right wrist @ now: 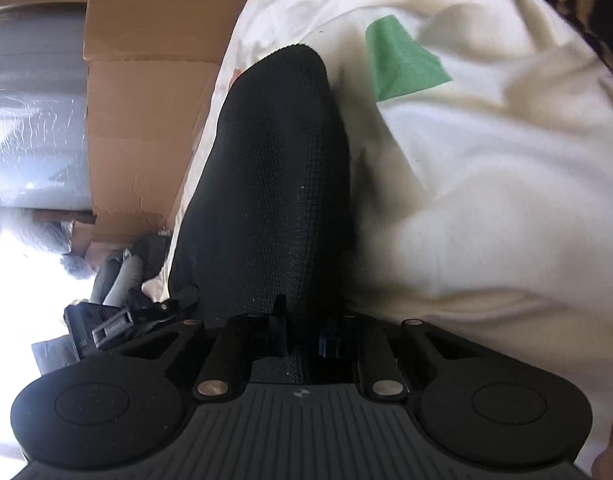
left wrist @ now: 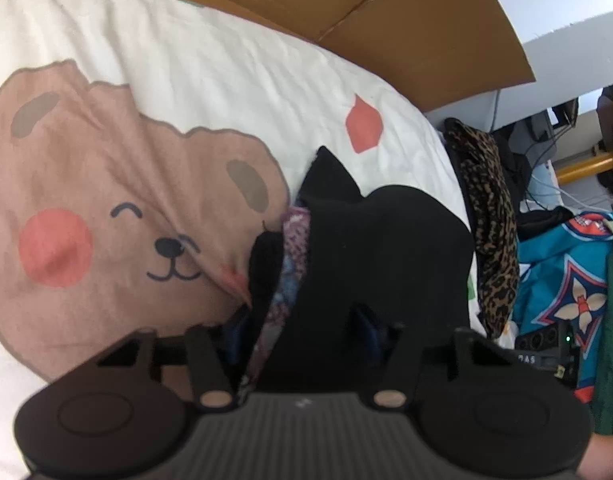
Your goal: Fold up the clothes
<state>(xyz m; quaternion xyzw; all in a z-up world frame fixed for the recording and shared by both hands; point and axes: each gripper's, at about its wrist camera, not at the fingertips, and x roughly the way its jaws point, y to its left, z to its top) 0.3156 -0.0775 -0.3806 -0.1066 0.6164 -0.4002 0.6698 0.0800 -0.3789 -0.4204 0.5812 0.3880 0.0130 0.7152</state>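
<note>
Knit black garment [right wrist: 266, 184] lies bunched on smooth white bedsheet [right wrist: 486, 200].

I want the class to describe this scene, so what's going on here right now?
A person is folding clothes on a bed with a bear-print cover, one tool in each hand. The right tool is shut on a black knit garment. The left tool has black cloth between its fingers. A leopard-print garment lies at the bed's edge.

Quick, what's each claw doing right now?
Left claw: closed on the black garment.
Right claw: shut on the black knit cloth.
</note>
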